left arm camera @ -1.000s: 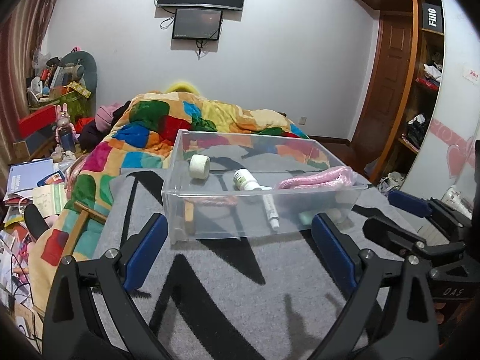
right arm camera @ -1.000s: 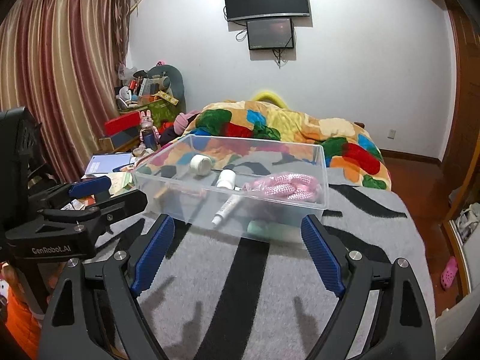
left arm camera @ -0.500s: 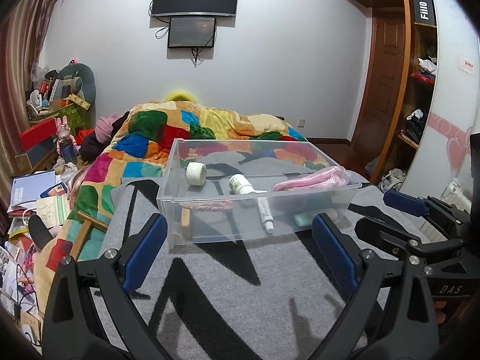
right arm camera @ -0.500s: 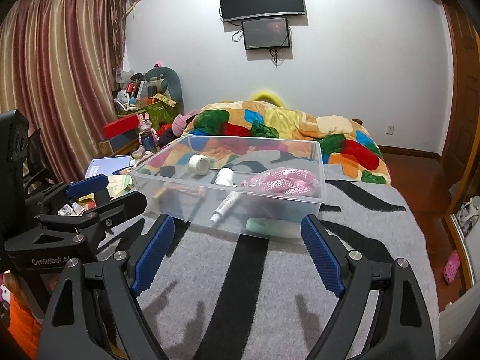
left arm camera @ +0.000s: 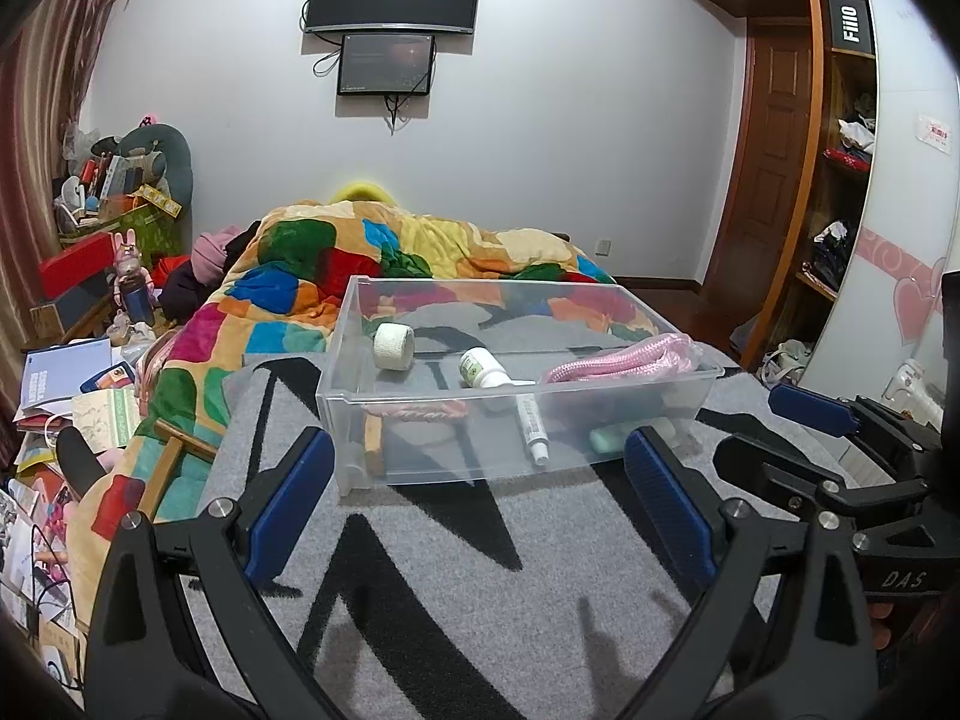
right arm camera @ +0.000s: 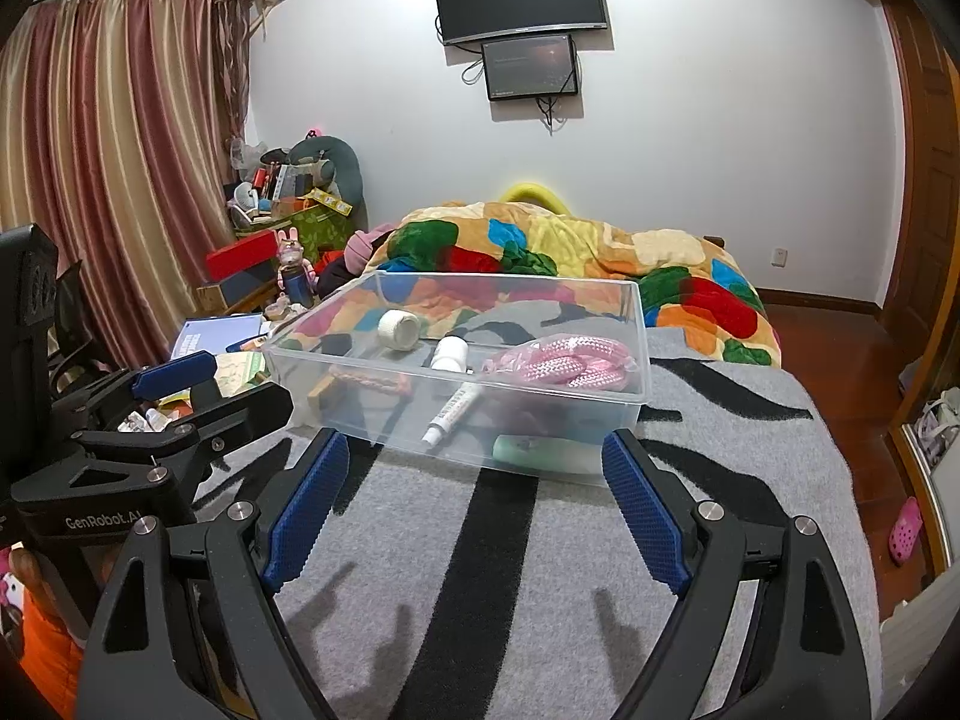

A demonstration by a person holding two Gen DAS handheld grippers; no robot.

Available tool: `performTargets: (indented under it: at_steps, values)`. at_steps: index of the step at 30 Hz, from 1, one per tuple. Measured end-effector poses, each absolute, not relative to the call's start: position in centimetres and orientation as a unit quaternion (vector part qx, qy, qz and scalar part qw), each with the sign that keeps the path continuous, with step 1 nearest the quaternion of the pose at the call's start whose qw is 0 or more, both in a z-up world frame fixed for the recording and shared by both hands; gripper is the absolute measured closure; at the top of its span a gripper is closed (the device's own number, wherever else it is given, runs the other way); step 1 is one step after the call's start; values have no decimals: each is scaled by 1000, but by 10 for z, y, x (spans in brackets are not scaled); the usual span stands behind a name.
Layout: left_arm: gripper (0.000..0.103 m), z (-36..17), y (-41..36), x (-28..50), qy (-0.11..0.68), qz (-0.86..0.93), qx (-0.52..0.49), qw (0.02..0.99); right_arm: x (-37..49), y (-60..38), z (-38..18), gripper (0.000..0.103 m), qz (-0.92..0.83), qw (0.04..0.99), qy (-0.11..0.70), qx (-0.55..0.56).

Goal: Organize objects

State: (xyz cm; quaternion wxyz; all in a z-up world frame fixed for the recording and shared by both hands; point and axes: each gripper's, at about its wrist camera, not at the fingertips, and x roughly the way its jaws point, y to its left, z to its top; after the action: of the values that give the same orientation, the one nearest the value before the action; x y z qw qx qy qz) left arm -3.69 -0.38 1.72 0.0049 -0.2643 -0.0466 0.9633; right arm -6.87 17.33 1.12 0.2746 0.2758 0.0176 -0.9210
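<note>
The clear plastic bin [left arm camera: 420, 420] is being supported on the grey striped blanket [left arm camera: 420, 570] of the bed. Left to right, a tape roll [left arm camera: 393, 346], a white bottle [left arm camera: 480, 367], a tube [left arm camera: 533, 427] and a pink rope [left arm camera: 618, 360] are being contained in it. The left tongs [left arm camera: 474, 510] and right tongs [right arm camera: 474, 504] are being held apart, empty, near the bin.

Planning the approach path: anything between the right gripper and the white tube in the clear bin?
Yes: the clear bin's near wall stands between the open right gripper and the white tube. Only bare blanket lies before that wall; the bin's top is open.
</note>
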Motion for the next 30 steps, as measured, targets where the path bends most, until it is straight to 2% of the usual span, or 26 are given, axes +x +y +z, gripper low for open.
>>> performTargets:
  at_steps: [30]
  values:
    - [4,19,-2,-32,-44,966,-256,11,-61,173,17,18,-921,280,10,270]
